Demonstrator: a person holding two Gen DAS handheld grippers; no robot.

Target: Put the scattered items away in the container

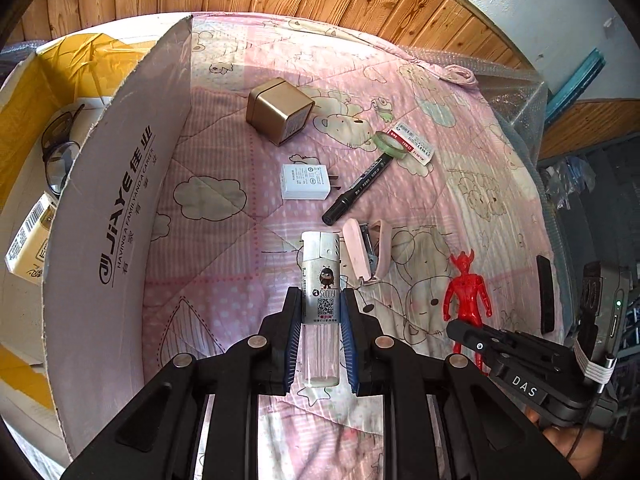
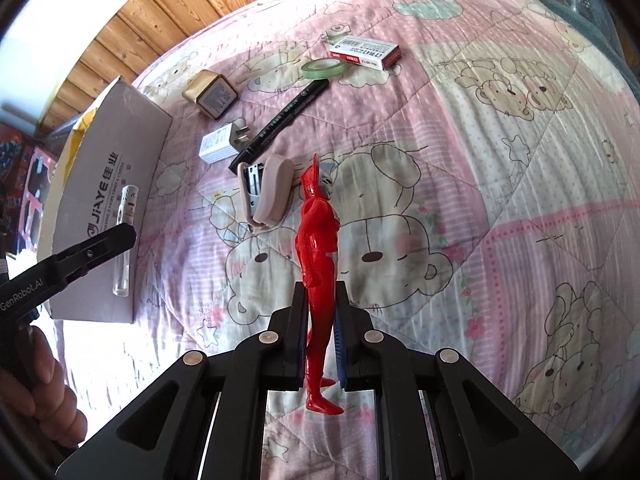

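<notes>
Right now the left tool (image 1: 320, 344) is clamping a lighter (image 1: 321, 280) across its clear lower body, lifted over the bed (image 1: 460, 208) just beside the cardboard box (image 1: 120, 216). It is looking light, hard and smooth, so the labelled middle is giving the surest hold. The right tool (image 2: 320, 340) is pinching a red toy figure (image 2: 318, 240) by its legs; stiff thin plastic, probably prone to twisting. A stapler (image 2: 264, 192), marker (image 2: 280, 120) and charger (image 2: 218, 145) are lying nearby.
</notes>
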